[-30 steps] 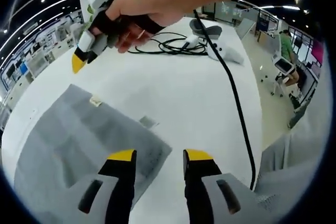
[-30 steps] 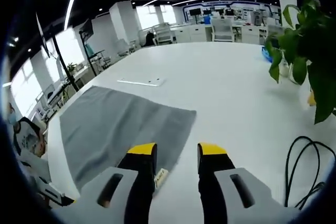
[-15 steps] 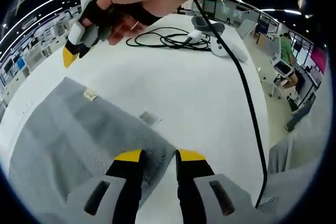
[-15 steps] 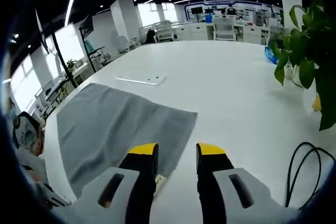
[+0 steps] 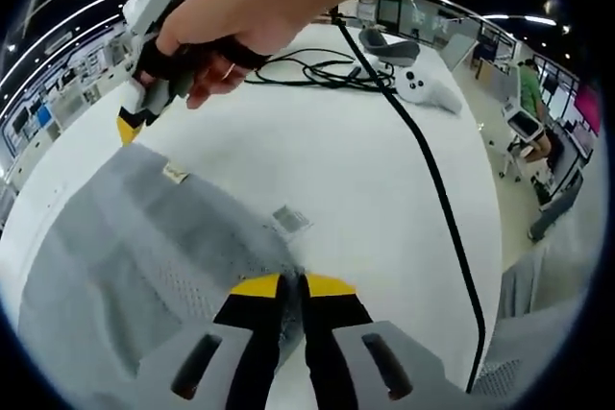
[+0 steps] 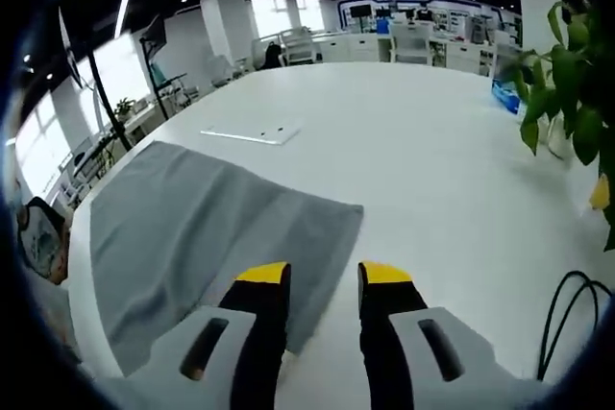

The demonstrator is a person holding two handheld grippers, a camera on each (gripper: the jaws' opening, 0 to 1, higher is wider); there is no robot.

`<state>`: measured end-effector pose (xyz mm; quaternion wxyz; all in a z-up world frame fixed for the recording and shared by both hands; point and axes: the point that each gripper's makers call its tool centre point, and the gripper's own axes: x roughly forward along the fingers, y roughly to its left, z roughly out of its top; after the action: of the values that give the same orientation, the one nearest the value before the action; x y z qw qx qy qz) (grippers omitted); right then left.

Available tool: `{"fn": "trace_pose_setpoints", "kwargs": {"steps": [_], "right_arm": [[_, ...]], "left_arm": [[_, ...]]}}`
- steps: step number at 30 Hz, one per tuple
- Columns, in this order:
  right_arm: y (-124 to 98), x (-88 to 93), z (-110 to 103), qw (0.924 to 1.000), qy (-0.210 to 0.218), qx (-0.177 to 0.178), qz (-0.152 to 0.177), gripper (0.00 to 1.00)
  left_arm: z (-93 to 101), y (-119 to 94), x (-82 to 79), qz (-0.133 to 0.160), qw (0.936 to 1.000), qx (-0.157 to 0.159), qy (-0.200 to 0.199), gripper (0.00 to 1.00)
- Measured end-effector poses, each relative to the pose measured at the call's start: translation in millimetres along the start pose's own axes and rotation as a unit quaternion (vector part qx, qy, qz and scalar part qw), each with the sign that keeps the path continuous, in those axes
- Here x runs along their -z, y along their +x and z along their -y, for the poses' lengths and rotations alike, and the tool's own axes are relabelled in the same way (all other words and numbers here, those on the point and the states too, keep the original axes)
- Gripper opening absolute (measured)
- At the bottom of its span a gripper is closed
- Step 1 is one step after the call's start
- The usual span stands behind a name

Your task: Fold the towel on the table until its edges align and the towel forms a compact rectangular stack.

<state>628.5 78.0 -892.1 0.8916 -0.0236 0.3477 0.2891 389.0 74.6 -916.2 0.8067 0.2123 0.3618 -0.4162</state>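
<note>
The grey towel lies flat on the white table, with a small label at its far corner. My left gripper is shut on the towel's near corner, its yellow tips almost touching. A hand holds my right gripper just above the far corner by the label. In the right gripper view the towel spreads to the left, and my right gripper stands open, its left jaw over the cloth and the towel's edge between the jaws.
A black cable runs across the table past a white controller. A small tag lies beside the towel. A flat white strip lies beyond the towel, a green plant stands right, and a cable loop lies near it.
My left jaws have closed from open onto the towel's near corner. The right gripper has come down to the towel's far corner.
</note>
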Motion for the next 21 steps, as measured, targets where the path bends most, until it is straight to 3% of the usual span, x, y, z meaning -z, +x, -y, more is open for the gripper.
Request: {"fn": "trace_pose_setpoints", "kwargs": {"steps": [10,12,21], "right_arm": [[30,-12.5,11,0.9994,-0.027,0.021,0.004,0.27],[45,-17.4,21,0.9986,-0.045,0.028,0.002,0.26],[50,-16.0,17,0.9971,-0.065,0.037,-0.009,0.22]], "left_arm": [[-0.1,0,0.4,0.002,1.0000,0.000,0.005,0.07],[-0.1,1,0.5,0.001,1.0000,-0.001,0.004,0.07],[-0.4,2,0.4,0.005,1.0000,0.001,0.005,0.07]]}}
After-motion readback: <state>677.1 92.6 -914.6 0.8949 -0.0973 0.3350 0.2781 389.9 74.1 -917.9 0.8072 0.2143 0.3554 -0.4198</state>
